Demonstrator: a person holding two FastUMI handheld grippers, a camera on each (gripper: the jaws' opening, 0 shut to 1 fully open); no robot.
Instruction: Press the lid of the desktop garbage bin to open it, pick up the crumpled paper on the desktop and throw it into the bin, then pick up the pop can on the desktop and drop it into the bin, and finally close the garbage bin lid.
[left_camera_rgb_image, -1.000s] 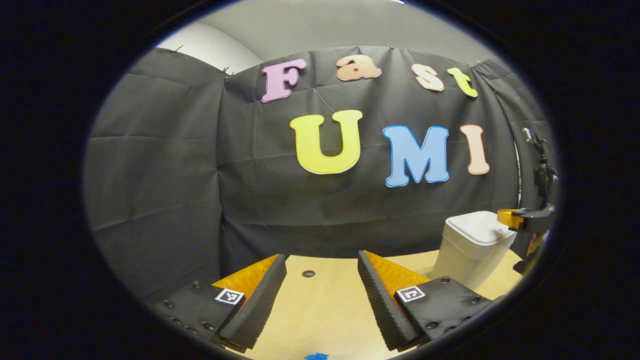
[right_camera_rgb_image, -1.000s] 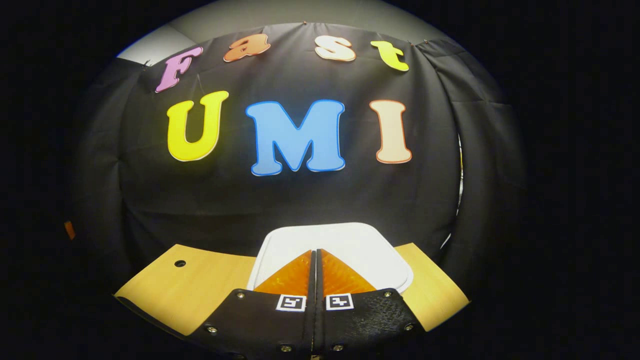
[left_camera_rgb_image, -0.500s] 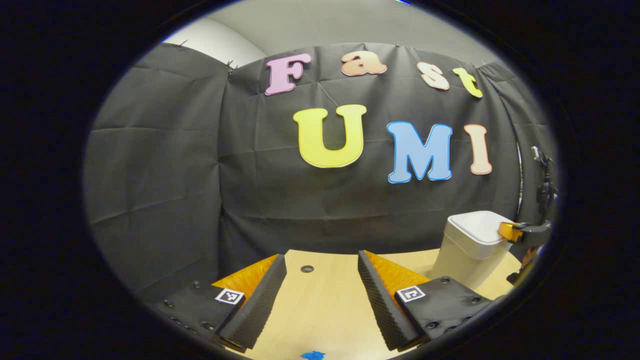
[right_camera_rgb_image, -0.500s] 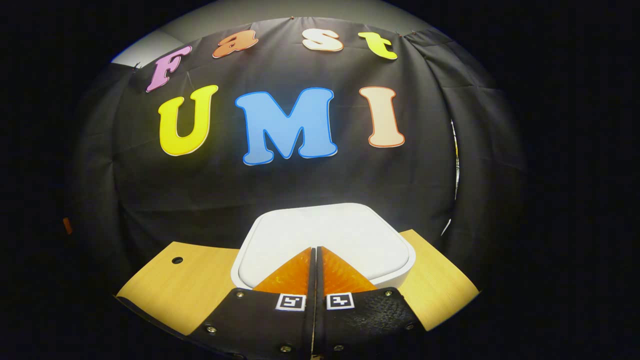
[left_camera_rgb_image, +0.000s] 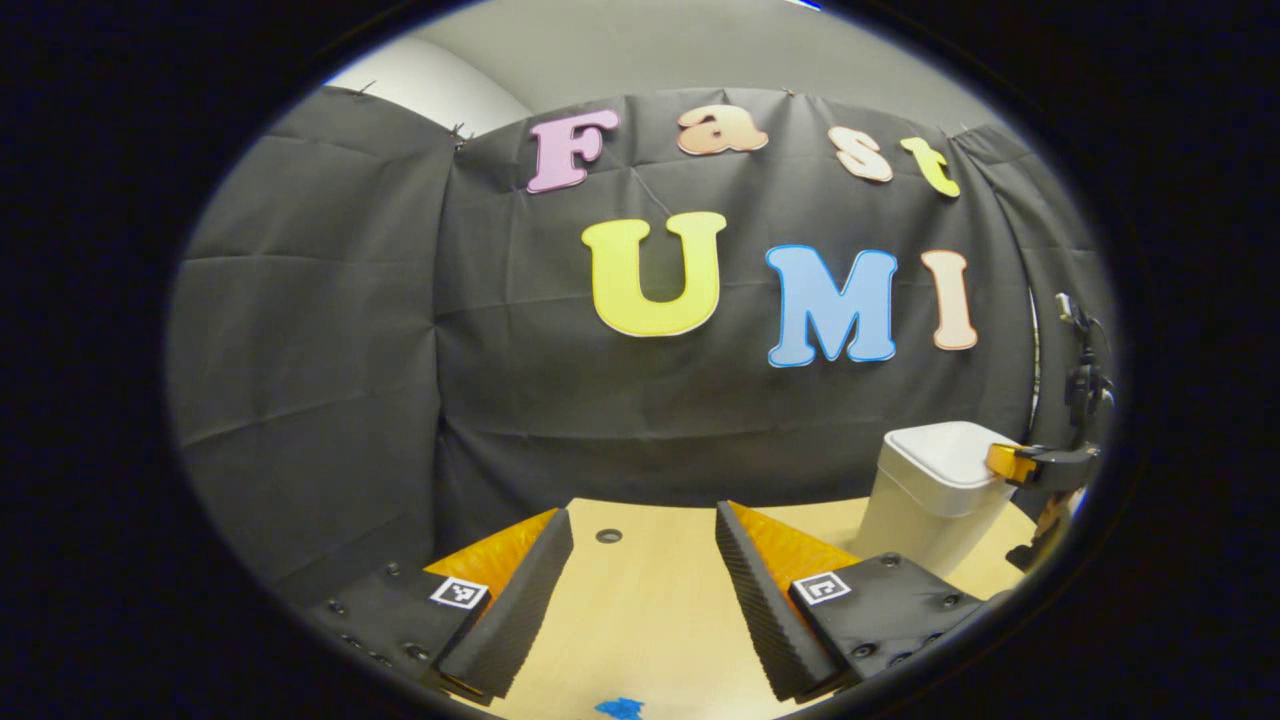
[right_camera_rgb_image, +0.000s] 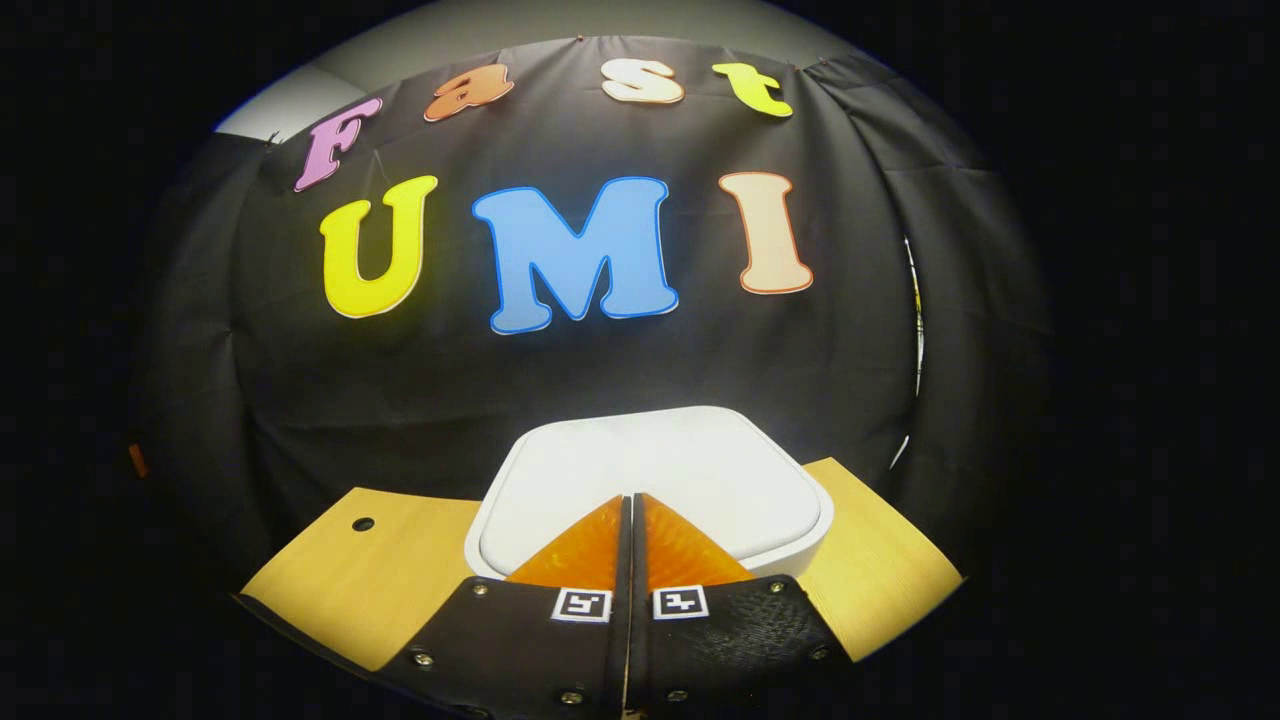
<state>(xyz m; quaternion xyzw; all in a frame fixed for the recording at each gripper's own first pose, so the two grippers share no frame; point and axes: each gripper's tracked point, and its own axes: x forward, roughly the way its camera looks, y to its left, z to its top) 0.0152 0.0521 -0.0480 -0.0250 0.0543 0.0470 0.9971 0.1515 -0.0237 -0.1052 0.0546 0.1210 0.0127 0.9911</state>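
A white desktop bin (left_camera_rgb_image: 935, 500) stands at the right of the wooden desk (left_camera_rgb_image: 640, 610) in the left gripper view, its lid down. In the right gripper view the flat white lid (right_camera_rgb_image: 650, 475) lies straight ahead. My right gripper (right_camera_rgb_image: 630, 500) is shut with nothing between its fingers, and its tips rest at the lid's near edge. The left gripper view shows that gripper (left_camera_rgb_image: 1005, 462) over the bin's right rim. My left gripper (left_camera_rgb_image: 640, 520) hovers open above bare desk to the left of the bin, holding nothing.
A round cable hole (left_camera_rgb_image: 608, 536) sits in the desk near the black back wall, also the cable hole (right_camera_rgb_image: 362, 524) left of the bin. A small blue mark (left_camera_rgb_image: 620, 708) lies on the desk just below my left gripper's fingers. A cable stand (left_camera_rgb_image: 1080, 380) rises at far right.
The right gripper came down onto the bin lid, which looks larger and closer than a second ago; it has hardly moved in the last half second. The left gripper only drifted slightly.
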